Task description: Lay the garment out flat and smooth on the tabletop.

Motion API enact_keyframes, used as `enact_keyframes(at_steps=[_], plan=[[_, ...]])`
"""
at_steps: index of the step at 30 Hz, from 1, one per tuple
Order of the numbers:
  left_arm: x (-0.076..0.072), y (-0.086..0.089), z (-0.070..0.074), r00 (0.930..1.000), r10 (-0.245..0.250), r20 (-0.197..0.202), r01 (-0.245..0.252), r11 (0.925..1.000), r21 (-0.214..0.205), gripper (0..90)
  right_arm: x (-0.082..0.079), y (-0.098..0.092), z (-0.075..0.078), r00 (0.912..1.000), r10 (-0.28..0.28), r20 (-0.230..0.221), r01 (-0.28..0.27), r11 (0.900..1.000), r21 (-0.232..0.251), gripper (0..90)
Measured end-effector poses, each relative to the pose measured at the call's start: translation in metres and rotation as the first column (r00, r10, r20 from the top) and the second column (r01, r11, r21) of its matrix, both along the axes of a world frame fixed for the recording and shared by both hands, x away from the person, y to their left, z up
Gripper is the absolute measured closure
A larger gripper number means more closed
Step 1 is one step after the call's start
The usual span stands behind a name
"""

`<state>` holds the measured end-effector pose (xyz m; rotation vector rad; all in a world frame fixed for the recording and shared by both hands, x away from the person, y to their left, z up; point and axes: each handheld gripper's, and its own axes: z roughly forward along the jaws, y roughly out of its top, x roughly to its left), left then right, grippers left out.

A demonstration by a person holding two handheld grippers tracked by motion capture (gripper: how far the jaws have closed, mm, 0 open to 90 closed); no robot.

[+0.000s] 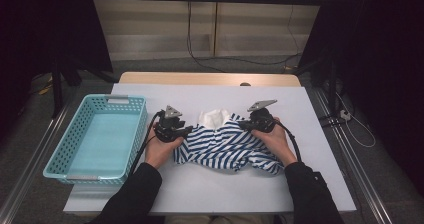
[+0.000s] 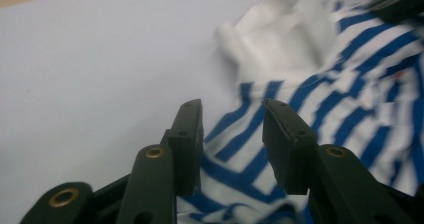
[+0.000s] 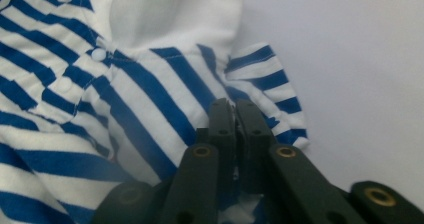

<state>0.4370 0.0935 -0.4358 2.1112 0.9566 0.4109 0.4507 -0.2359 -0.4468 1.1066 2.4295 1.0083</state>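
Shirt (image 1: 227,144), blue-and-white striped with a white collar, lies crumpled at the middle of the bench (image 1: 320,184), right of a teal basket (image 1: 95,139). Soft, light and limp, it looks likely to sag from any pinch, so hems and corners make the best holds. The left tool (image 2: 232,129) stands partly open over the striped cloth, gripping nothing; the right tool (image 3: 235,119) is clamped on a fold near the shirt's edge.

A crumpled shirt (image 1: 227,144) lies mid-counter (image 1: 310,184), a basket (image 1: 65,156) well apart to its left. The left claw (image 1: 189,130) sits at the shirt's left edge, the right claw (image 1: 243,124) at its far right (collar (image 1: 212,117) toward the back).
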Motion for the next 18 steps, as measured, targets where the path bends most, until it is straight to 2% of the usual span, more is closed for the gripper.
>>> enact_keyframes(at_steps=[1,2,3,4,5,6,7,8,9,10,11,12,13,14,16,18], plan=[[0.002,0.000,-0.005,0.9998,0.018,-0.011,-0.018,0.9998,0.012,57.7,-0.001,0.000,-0.001,1.0000,0.005,0.007,-0.005,1.0000,-0.003,90.0],[0.003,-0.001,-0.008,0.9992,0.040,0.003,-0.040,0.9983,0.043,53.1,-0.004,0.000,-0.002,0.9999,0.012,0.008,-0.012,0.9999,-0.001,90.0],[0.003,-0.002,-0.010,0.9989,0.048,0.003,-0.048,0.9974,0.055,50.0,-0.005,-0.002,-0.003,0.9998,0.017,0.011,-0.017,0.9998,0.005,90.0],[0.003,-0.002,-0.012,0.9982,0.058,-0.012,-0.058,0.9980,0.026,49.1,-0.007,-0.003,-0.002,0.9999,0.012,0.003,-0.012,0.9999,0.007,90.0],[0.004,-0.002,-0.013,0.9972,0.074,-0.009,-0.074,0.9970,0.024,47.5,-0.007,-0.004,-0.002,0.9999,0.017,0.002,-0.017,0.9998,0.012,90.0],[0.005,0.000,-0.012,0.9963,0.086,0.001,-0.085,0.9951,0.049,45.4,-0.008,-0.004,-0.002,0.9998,0.022,-0.001,-0.022,0.9997,0.012,90.0],[0.005,0.000,-0.014,0.9957,0.092,-0.014,-0.091,0.9954,0.030,45.3,-0.010,-0.004,-0.002,0.9997,0.026,-0.002,-0.026,0.9996,0.013,90.0],[0.006,0.001,-0.015,0.9967,0.070,-0.041,-0.068,0.9969,0.038,45.3,-0.013,-0.004,-0.002,0.9992,0.040,-0.004,-0.040,0.9990,0.020,90.0],[0.007,0.002,-0.017,0.9972,0.051,-0.055,-0.047,0.9963,0.073,45.5,-0.015,-0.004,-0.002,0.9987,0.049,-0.011,-0.049,0.9987,0.017,90.0],[0.007,0.001,-0.018,0.9956,0.068,-0.064,-0.065,0.9971,0.038,46.5,-0.019,-0.002,-0.002,0.9979,0.064,-0.013,-0.064,0.9979,0.004,90.0],[0.008,0.002,-0.018,0.9964,0.037,-0.077,-0.034,0.9989,0.031,50.9,-0.023,-0.001,-0.002,0.9974,0.071,-0.014,-0.071,0.9975,0.000,90.0],[0.007,0.001,-0.018,0.9963,0.026,-0.082,-0.026,0.9997,0.002,61.0,-0.025,0.000,-0.001,0.9961,0.085,-0.022,-0.085,0.9962,-0.014,90.0],[0.005,-0.001,-0.017,0.9972,-0.003,-0.074,0.005,0.9998,0.020,72.1,-0.027,0.000,-0.001,0.9960,0.085,-0.027,-0.086,0.9960,-0.025,90.0],[0.002,-0.005,-0.017,0.9979,-0.004,-0.064,0.005,0.9999,0.016,81.2,-0.027,0.000,-0.001,0.9963,0.084,-0.015,-0.085,0.9959,-0.030,90.0],[-0.001,-0.008,-0.015,0.9986,0.002,-0.053,0.000,0.9992,0.039,88.8,-0.024,-0.005,0.001,0.9983,0.059,-0.004,-0.059,0.9983,-0.006,88.3],[0.000,-0.005,-0.015,0.9985,0.002,-0.055,0.000,0.9990,0.044,89.4,-0.017,-0.013,0.007,0.9992,0.016,0.036,-0.017,0.9993,0.033,82.1]])
